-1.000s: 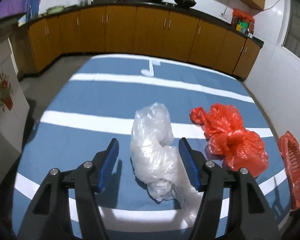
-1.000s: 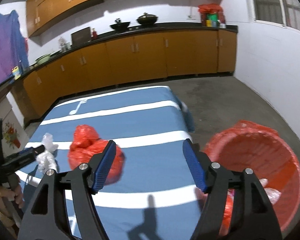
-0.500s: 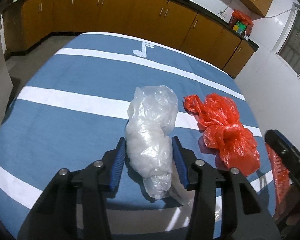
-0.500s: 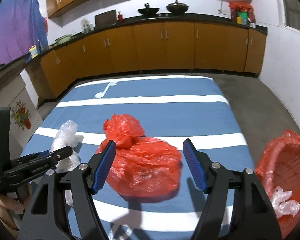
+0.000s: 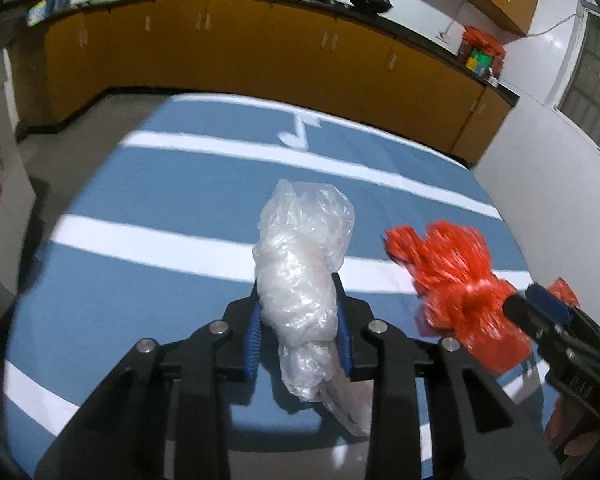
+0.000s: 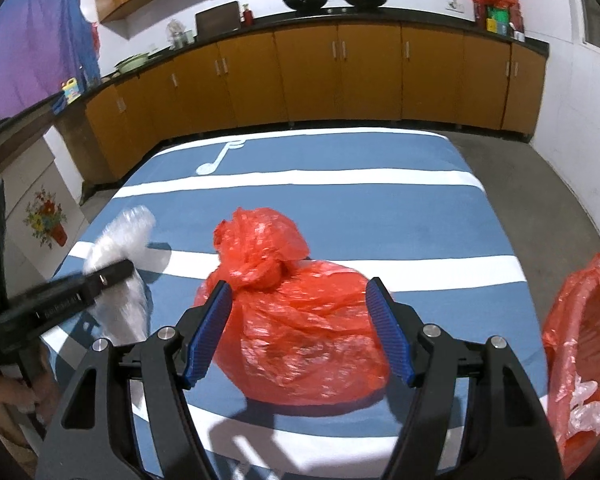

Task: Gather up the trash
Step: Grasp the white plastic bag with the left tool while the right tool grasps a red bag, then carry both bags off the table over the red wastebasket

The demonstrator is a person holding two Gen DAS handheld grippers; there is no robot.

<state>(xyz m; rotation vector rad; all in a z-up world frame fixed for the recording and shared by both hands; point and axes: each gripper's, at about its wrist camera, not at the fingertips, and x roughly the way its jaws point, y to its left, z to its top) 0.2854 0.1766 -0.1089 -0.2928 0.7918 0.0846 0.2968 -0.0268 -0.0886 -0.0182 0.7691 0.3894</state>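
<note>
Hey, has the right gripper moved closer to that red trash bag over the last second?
Yes. The right gripper has advanced toward the red bag, which now sits between its open fingers; earlier the bag lay further off, left of them, on the striped blue cloth.

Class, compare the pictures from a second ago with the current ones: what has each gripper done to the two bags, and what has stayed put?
The left gripper has shut on the clear plastic bag, which it earlier only straddled with its jaws wide. The right gripper has swung from the red-lined bin to the red bag and now straddles it, jaws open. The red bag rests on the blue striped cloth as before.
</note>
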